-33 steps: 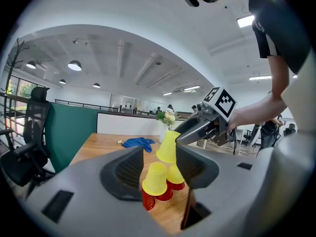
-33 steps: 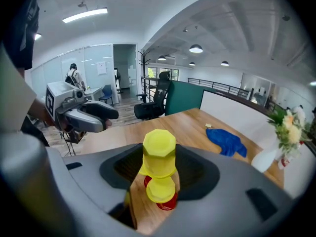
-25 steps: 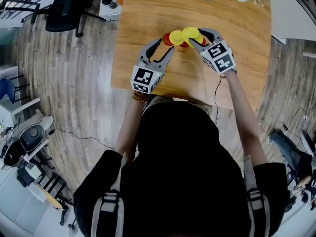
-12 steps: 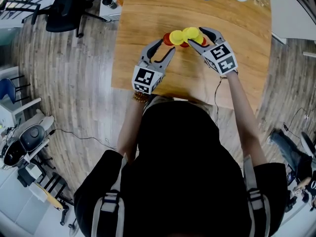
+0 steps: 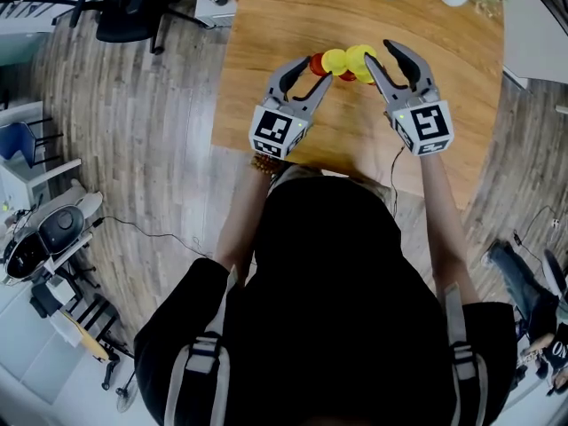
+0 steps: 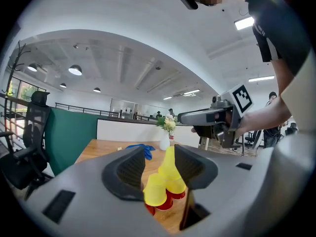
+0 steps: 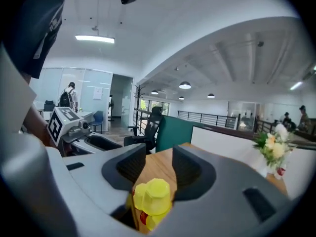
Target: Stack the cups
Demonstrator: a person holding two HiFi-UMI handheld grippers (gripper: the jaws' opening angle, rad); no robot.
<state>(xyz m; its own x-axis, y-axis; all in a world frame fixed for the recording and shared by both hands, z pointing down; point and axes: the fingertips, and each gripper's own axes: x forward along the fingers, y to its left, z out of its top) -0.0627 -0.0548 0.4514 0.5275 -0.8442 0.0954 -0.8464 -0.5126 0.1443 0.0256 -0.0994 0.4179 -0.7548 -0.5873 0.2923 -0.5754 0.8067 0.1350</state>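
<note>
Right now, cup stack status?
Both closing, left gripper and right gripper, nothing clamped between jaws. Yellow and red cups piled on table, at both tips. Nothing in the way.

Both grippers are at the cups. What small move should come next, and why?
Probably lower the right gripper slightly before it grips. Its jaws are closing, and the yellow cup sits low in the gap between them, apparently not gripped yet.

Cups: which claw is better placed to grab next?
Right, probably: the right claw, closing, has a yellow cup close between its jaws; the left claw is closing empty, the cups farther ahead.
</note>
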